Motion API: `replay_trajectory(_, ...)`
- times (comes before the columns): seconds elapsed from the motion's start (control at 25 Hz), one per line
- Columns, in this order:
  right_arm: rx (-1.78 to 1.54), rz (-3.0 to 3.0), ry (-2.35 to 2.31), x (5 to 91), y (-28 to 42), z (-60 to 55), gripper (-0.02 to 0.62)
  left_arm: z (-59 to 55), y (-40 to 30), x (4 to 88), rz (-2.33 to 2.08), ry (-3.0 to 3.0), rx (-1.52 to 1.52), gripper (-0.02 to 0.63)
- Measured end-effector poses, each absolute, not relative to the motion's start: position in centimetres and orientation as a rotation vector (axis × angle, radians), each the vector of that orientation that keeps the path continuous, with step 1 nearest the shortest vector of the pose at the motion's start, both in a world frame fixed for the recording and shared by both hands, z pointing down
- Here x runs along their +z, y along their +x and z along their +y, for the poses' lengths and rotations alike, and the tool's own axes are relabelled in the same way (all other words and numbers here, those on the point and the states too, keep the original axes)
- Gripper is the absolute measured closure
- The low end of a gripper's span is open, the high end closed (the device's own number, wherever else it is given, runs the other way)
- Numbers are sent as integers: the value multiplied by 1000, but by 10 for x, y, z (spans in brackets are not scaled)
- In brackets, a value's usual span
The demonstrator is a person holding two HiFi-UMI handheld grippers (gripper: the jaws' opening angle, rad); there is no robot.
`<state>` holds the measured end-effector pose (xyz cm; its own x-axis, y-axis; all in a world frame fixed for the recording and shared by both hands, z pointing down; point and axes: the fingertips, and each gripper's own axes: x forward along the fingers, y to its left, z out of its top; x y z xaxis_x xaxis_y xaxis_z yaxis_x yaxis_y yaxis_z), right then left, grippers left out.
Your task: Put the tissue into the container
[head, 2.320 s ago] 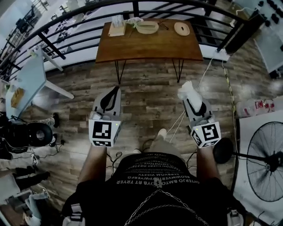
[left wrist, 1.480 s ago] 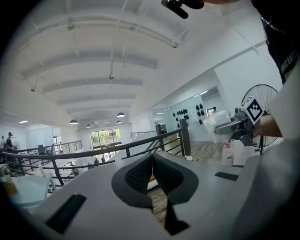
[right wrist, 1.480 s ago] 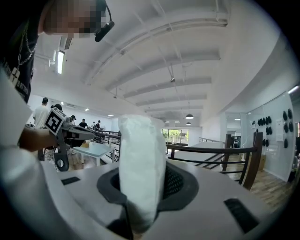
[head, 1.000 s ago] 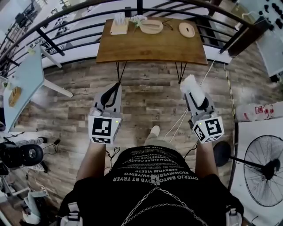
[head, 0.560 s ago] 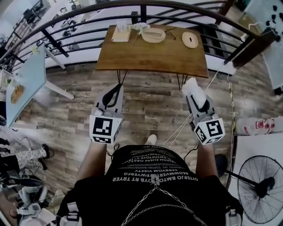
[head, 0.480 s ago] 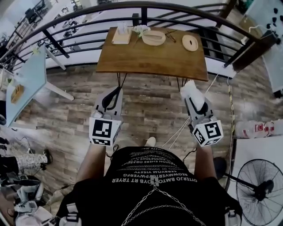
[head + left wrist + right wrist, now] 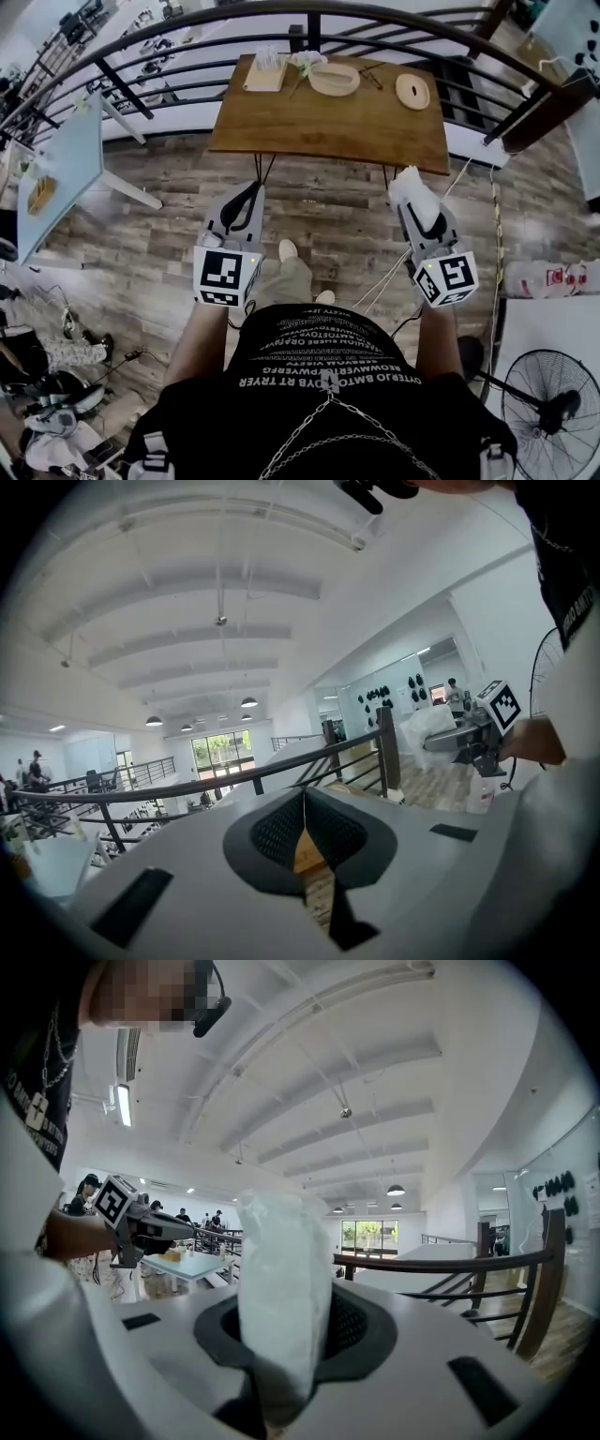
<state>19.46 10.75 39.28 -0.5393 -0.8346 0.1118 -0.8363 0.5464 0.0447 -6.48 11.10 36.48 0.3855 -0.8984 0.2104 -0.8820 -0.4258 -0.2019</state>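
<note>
Before the table [image 7: 328,117], right gripper [image 7: 284,1330] jaws pinch the tissue [image 7: 281,1260]; left gripper [image 7: 302,822] jaws closed, empty.

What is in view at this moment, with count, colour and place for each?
rectangular wooden table: one, brown, ahead of the grippers
shallow oval container: one, beige, table's far edge
round flat wooden disc: one, tan, right of the container
curved metal railing: one, black, along the table's far side
standing fan: one, black, lower right
side table: one, pale blue, left
crumpled paper tissue: one, white, between right gripper's fingers
left gripper: one, grey-white, fingers together, empty
right gripper: one, grey-white, gripping the tissue
</note>
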Motion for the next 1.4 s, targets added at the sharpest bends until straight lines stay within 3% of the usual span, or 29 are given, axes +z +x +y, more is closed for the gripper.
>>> replay_trajectory(1.4,50,-2600,1375,396,108,-125,476,-131,-114,387,1567,-2669,-469,577)
